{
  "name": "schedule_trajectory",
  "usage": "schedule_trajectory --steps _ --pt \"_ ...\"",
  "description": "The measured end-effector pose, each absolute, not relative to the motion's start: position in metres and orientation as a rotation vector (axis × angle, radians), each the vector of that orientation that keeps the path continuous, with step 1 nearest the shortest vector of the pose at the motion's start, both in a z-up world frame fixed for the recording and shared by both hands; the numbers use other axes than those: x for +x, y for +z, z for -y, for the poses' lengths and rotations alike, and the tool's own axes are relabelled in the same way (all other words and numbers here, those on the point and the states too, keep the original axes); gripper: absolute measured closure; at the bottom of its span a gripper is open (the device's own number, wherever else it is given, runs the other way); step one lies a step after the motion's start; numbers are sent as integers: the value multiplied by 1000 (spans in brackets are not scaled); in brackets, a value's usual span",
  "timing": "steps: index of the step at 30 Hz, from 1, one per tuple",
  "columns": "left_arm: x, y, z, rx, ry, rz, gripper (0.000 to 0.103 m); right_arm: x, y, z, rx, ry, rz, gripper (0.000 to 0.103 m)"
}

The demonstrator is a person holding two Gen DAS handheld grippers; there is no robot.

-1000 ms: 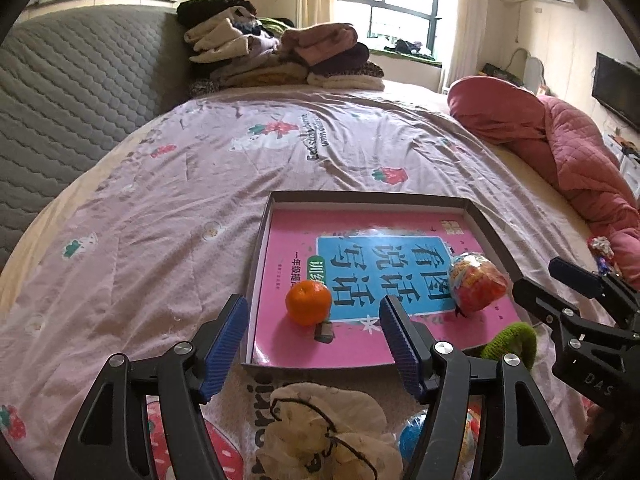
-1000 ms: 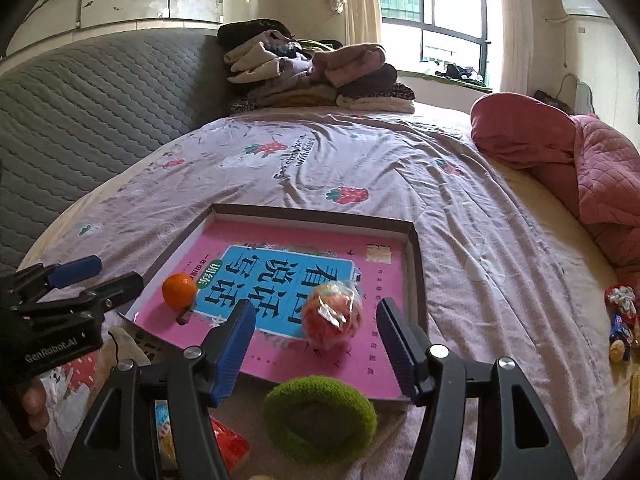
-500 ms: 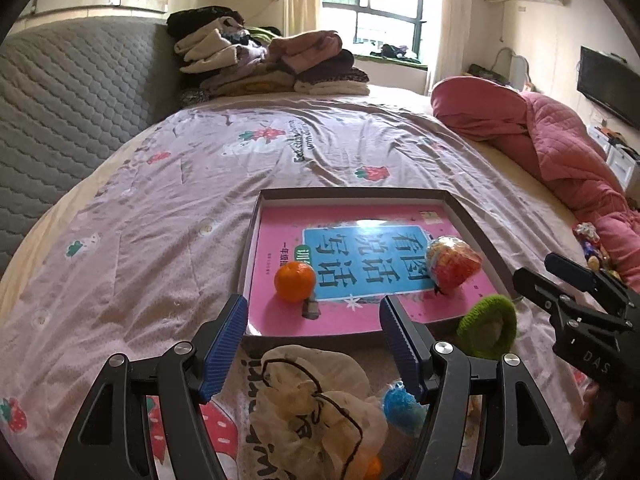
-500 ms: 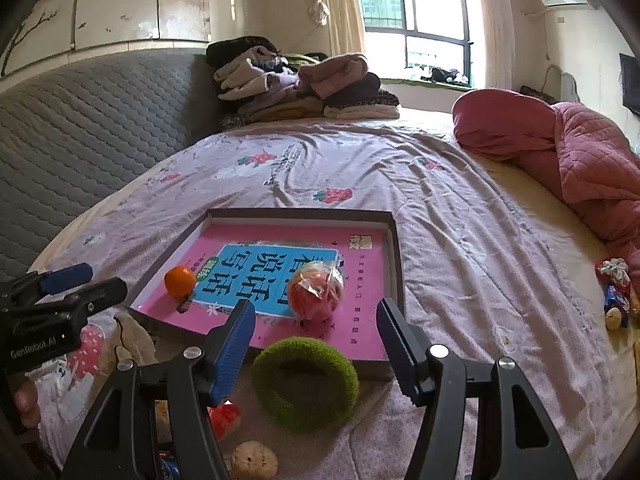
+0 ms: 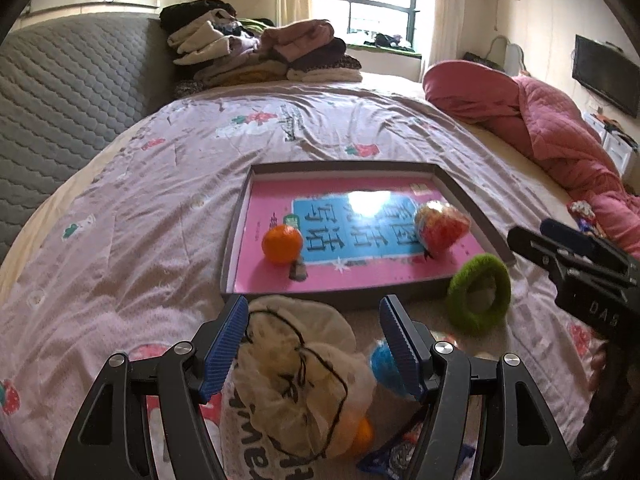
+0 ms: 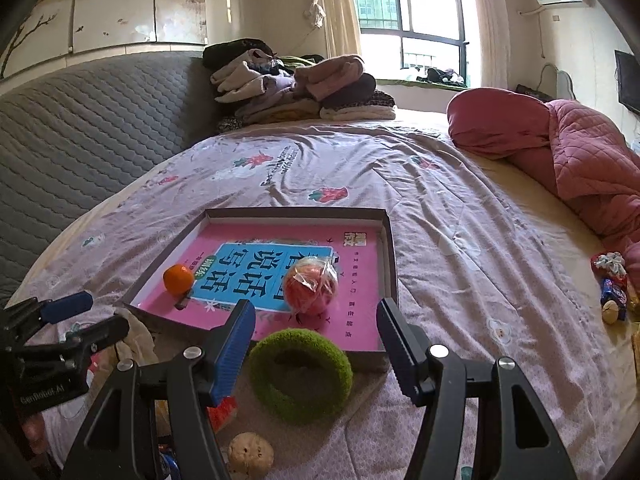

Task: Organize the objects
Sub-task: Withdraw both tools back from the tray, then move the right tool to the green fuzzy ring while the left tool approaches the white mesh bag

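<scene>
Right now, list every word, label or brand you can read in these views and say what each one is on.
"看图说话写话": pink book in the tray, seen upside down.
"DAS": body of the right gripper, seen from the left wrist.
"GenRobot.AI": body of the left gripper, seen from the right wrist.
Small print on the book, the black lettering on the bedsheet and the snack wrapper: too small or blurred to read.
</scene>
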State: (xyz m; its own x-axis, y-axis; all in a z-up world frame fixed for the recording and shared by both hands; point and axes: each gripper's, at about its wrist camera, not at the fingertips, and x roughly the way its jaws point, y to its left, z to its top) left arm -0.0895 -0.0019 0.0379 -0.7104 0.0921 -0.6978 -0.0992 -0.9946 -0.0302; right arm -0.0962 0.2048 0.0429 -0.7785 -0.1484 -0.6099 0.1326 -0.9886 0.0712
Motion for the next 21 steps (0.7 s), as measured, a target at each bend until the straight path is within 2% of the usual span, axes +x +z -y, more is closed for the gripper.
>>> schedule_trajectory --steps 21 --pt "-49 21 -8 -1169 2765 -45 33 -92 36 -209 1007 -2812 10 40"
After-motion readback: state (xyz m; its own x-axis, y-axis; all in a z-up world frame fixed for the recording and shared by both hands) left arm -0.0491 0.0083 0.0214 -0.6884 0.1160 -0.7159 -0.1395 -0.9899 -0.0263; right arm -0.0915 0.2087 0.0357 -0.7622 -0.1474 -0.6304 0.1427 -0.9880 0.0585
